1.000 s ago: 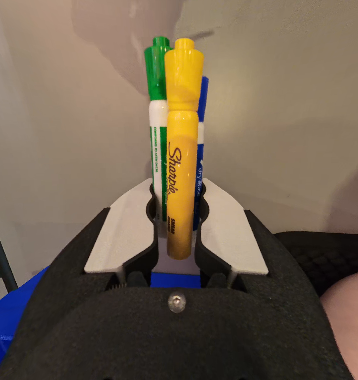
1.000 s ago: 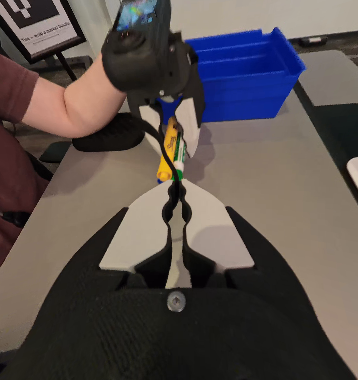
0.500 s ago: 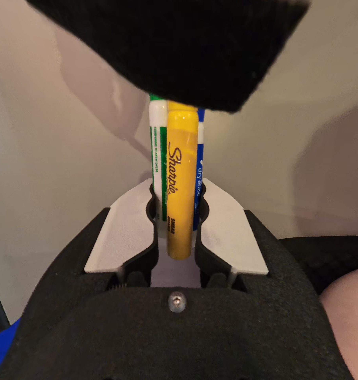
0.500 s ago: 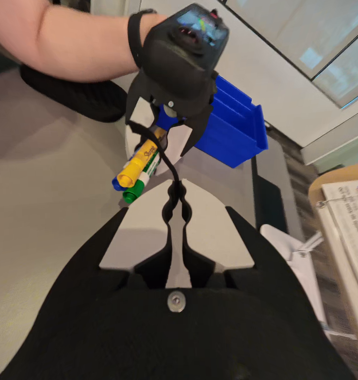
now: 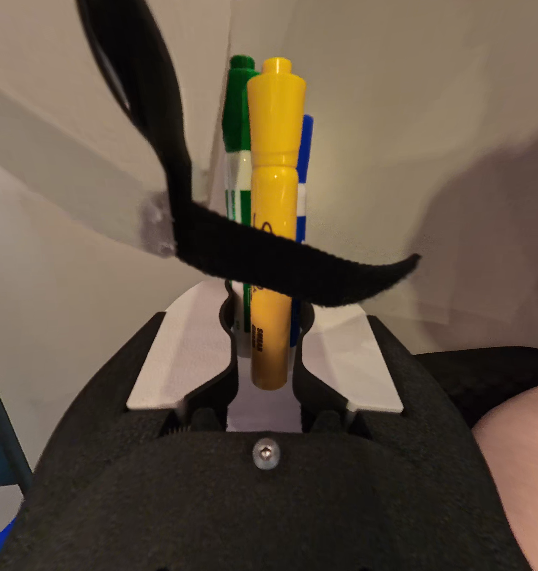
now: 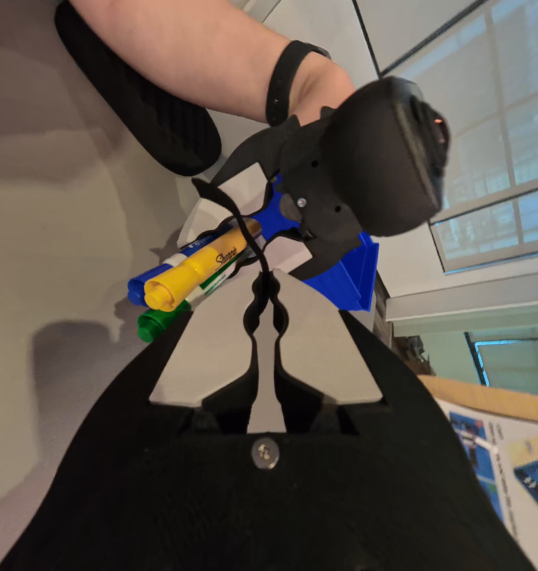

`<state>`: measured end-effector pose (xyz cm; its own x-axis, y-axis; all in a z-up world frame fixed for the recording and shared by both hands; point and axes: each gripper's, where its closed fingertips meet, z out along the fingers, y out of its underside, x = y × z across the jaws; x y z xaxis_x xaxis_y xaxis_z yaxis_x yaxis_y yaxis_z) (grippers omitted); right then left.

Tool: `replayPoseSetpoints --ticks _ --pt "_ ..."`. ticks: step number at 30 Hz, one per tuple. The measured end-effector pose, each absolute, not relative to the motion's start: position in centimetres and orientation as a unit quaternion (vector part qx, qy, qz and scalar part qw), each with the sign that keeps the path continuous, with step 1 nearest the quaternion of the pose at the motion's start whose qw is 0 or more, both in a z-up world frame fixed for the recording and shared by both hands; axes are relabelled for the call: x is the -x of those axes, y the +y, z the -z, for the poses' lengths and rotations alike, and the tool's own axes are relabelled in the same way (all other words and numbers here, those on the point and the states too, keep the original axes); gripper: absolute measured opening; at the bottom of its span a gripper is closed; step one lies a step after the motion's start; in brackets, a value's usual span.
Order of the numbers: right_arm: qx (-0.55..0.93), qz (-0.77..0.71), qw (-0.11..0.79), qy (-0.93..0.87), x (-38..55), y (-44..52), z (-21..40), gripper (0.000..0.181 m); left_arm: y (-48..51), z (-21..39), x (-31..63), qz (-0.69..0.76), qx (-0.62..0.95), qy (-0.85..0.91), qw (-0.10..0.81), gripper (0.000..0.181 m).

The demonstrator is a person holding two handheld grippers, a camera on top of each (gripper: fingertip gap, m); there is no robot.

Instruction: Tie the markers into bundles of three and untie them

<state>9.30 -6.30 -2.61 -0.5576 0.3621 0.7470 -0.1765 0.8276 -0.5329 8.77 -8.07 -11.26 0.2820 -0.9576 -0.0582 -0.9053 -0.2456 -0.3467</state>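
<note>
Glossy smooth plastic yellow marker (image 5: 274, 222); fuzzy matt black cloth strap (image 5: 271, 265); matt grainy black tongs (image 5: 266, 312) housing

Office or lab-type workroom, not a home. Cues: plain grey counter (image 6: 61, 216) with a black padded armrest pad (image 6: 144, 102) on it, blue plastic storage bin (image 6: 345, 287), large gridded windows (image 6: 493, 154) with pale frames over a plain white wall (image 6: 323, 46). Light wood-edged surface (image 6: 477, 398) at the right carries a printed poster or sheet (image 6: 514, 469). Looks like a data-collection station in an office building.
</note>
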Motion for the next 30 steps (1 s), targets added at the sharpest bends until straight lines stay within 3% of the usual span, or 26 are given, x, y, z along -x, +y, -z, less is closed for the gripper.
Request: replayPoseSetpoints --ticks 9,20,30 --pt "-0.032 -0.291 0.458 -0.839 -9.1 -8.3 2.6 0.004 -8.9 10.6 -9.8 0.098 0.77 0.61 0.162 0.039" --pt "-0.058 -0.33 0.372 -0.866 -9.2 -9.7 2.8 0.004 -9.1 9.9 -10.7 0.14 0.753 0.616 0.186 0.038" --pt "-0.069 -0.32 0.38 -0.865 -8.4 -9.2 2.4 0.005 -9.0 9.1 -10.6 0.152 0.749 0.612 0.204 0.038"
